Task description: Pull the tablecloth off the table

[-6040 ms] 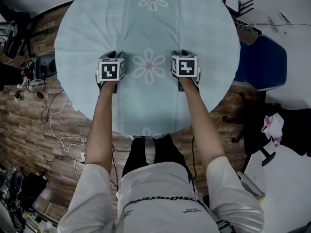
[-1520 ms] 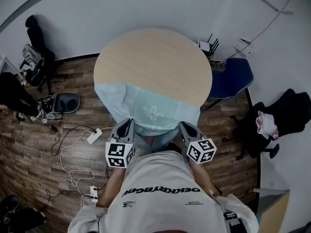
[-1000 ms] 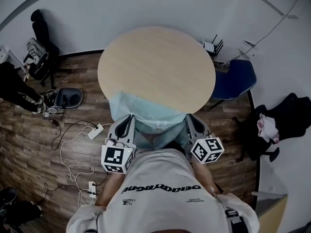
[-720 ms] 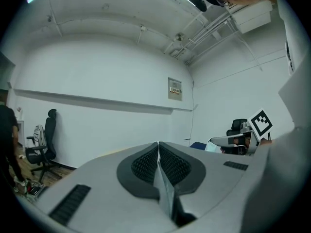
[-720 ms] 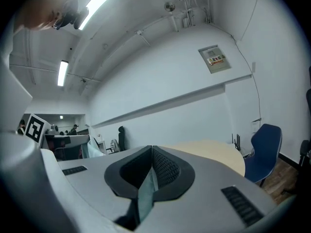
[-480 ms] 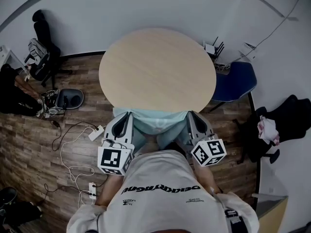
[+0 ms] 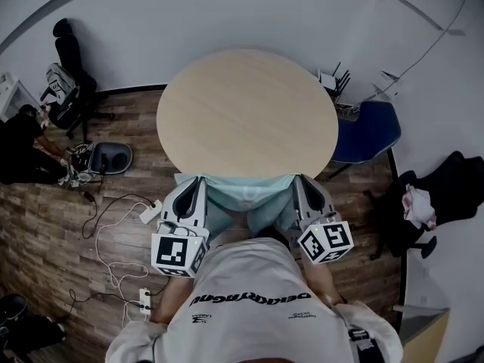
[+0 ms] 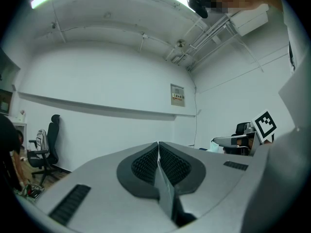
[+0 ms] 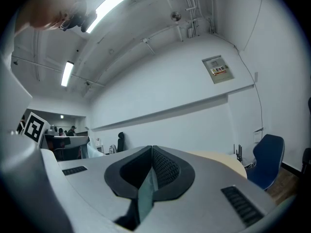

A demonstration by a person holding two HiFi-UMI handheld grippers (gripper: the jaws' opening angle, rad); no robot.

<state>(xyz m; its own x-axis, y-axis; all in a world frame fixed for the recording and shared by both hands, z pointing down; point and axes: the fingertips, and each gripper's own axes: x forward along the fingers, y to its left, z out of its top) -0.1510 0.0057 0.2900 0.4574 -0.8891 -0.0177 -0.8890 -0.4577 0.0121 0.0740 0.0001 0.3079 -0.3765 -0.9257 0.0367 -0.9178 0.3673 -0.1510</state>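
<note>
The pale blue tablecloth [image 7: 243, 191] hangs bunched between my two grippers, just off the near edge of the round wooden table [image 7: 246, 108], whose top is bare. In the head view my left gripper [image 7: 198, 183] holds the cloth's left side and my right gripper [image 7: 300, 181] its right side, both close to my chest. The left gripper view shows the left gripper [image 8: 158, 144] shut, with a thin fold of tablecloth [image 8: 164, 183] pinched between its pads. The right gripper [image 9: 152, 148] is likewise shut on a strip of tablecloth [image 9: 146, 191].
A blue chair [image 7: 370, 129] stands right of the table, with a small router [image 7: 330, 76] by the wall. Cables and a power strip [image 7: 148, 211] lie on the wooden floor at left. A black office chair [image 7: 66, 59] and a person [image 7: 19, 146] are at far left.
The last of the cloth has slid off the table toward me, so the whole top now shows. Both grippers have drawn back a little and stay shut on it.
</note>
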